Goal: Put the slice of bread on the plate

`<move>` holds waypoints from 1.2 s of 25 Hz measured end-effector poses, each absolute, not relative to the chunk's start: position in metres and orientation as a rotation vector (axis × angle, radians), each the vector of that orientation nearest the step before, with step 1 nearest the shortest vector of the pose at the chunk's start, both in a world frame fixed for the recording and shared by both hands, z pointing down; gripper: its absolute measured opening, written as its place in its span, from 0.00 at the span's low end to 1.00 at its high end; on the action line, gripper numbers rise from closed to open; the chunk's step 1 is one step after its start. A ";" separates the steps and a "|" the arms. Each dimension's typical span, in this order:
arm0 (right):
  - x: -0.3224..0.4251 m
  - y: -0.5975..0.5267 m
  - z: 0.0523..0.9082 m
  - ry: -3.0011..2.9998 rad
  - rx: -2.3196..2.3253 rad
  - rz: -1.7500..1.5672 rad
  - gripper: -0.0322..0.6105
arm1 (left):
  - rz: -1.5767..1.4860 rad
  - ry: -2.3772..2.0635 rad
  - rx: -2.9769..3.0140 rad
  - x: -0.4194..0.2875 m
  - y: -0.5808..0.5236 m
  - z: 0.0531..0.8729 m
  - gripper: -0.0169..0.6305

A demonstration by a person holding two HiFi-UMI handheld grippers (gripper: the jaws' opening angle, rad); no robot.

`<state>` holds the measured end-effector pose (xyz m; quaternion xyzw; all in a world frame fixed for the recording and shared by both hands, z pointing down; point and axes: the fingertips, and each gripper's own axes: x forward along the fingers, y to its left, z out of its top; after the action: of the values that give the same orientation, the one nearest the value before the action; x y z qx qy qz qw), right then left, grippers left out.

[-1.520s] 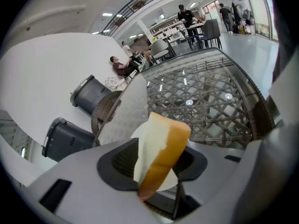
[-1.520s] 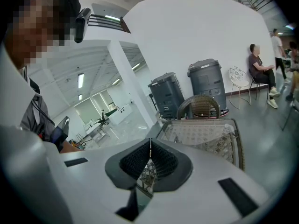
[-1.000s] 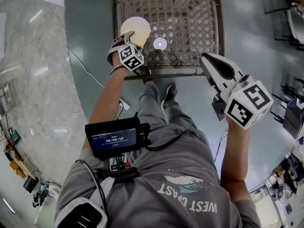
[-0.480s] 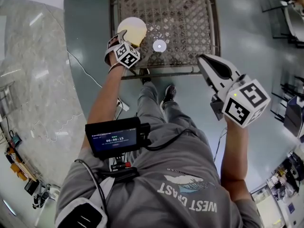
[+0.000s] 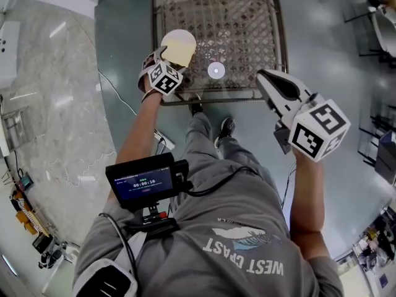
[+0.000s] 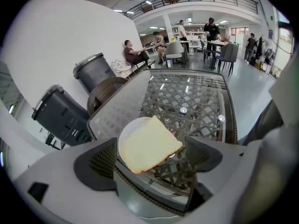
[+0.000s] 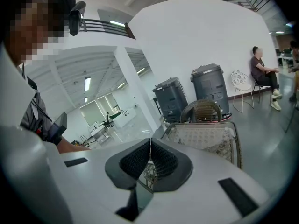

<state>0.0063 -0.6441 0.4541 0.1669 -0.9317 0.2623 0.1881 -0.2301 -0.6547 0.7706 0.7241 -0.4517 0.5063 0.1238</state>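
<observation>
**Slice of bread (image 6: 148, 143) let go on the plate (image 6: 123, 140); left gripper (image 6: 149, 161) lifted clear**

Within the last second the left gripper's jaws had been spread to their widest and the gripper raised off the slice; the slice was seen between the pads but untouched by them; it was left lying flat on the white plate at the upper left of the wicker table (image 5: 247, 23), its right edge overhanging the rim; the placing was judged done. One corner was pointed toward the top of the left gripper view; the slice was nearly square, so a long axis could hardly be told, perhaps lower left to upper right. The right gripper (image 7: 149, 158) was held closed on nothing.
</observation>
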 end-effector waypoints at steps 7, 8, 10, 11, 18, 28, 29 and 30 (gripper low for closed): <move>0.013 -0.654 0.459 -2.668 0.447 0.714 0.06 | 1.082 -1.503 2.231 -0.204 -0.678 0.686 0.71; 0.014 -0.654 0.458 -2.681 0.445 0.705 0.06 | 1.002 -1.530 2.251 -0.199 -0.681 0.670 0.71; 0.014 -0.655 0.454 -2.720 0.439 0.674 0.06 | 0.821 -1.578 2.297 -0.190 -0.684 0.634 0.71; 0.014 -0.656 0.450 -2.747 0.432 0.654 0.06 | 0.729 -1.601 2.323 -0.185 -0.686 0.614 0.71; 0.016 -0.668 0.391 -2.976 0.369 0.551 0.06 | 0.201 -1.710 2.584 -0.151 -0.678 0.439 0.13; 0.005 -0.583 0.247 -3.135 0.226 0.343 0.06 | -0.124 -1.848 2.716 -0.146 -0.552 0.232 0.04; 0.005 -0.581 0.242 -3.144 0.219 0.329 0.06 | -0.119 -1.865 2.720 -0.147 -0.547 0.227 0.04; 0.004 -0.579 0.238 -3.151 0.213 0.317 0.06 | -0.113 -1.883 2.723 -0.149 -0.541 0.221 0.04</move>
<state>0.0041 -0.5792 0.2378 0.0670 -0.9926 0.0999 -0.0161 -0.1488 -0.5415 0.2213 0.8190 -0.5665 -0.0340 -0.0852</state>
